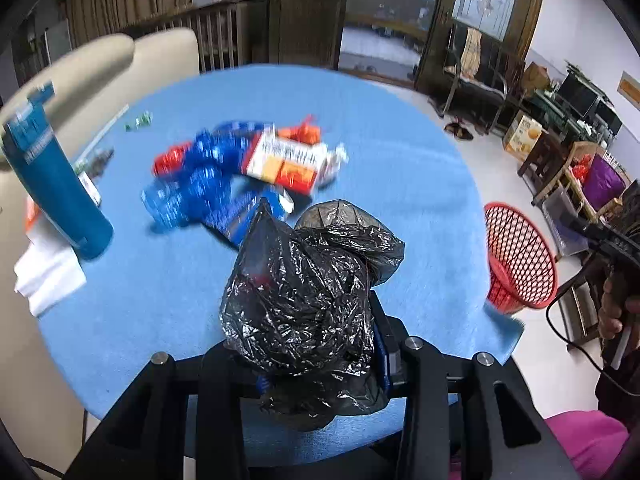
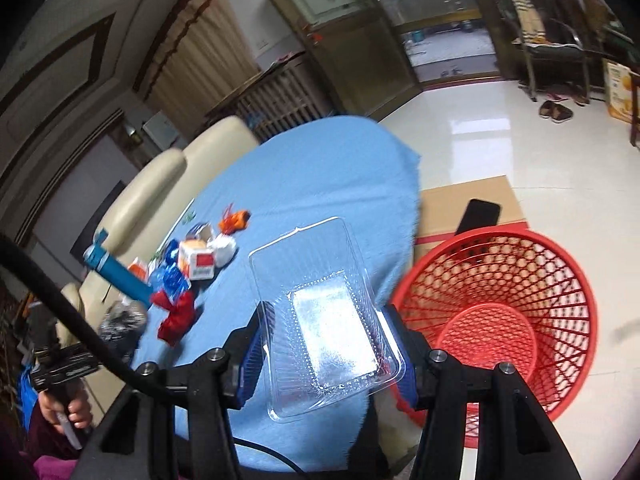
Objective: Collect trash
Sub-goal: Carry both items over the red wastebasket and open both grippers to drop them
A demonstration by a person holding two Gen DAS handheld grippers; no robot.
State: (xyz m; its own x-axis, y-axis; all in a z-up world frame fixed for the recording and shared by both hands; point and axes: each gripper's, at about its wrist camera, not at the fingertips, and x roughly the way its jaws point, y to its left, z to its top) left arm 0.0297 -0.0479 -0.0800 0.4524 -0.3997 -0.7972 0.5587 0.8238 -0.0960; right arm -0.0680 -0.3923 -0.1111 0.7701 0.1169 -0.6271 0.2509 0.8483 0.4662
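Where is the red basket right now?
The red basket stands on the floor just right of the blue table in the right wrist view, beside the clear plastic tray held in the right tongs.

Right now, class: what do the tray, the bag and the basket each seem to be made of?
Tray: thin clear plastic, glossy; the cloth shows through.
Bag: thin black plastic film, crinkled with shiny creases.
Basket: red moulded plastic, probably; open lattice.

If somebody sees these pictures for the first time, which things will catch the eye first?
First, the crumpled black plastic bag gripped in the left claw above the blue table. Next, the clear plastic tray held in the right claw, with the red mesh basket on the floor just beside the table.
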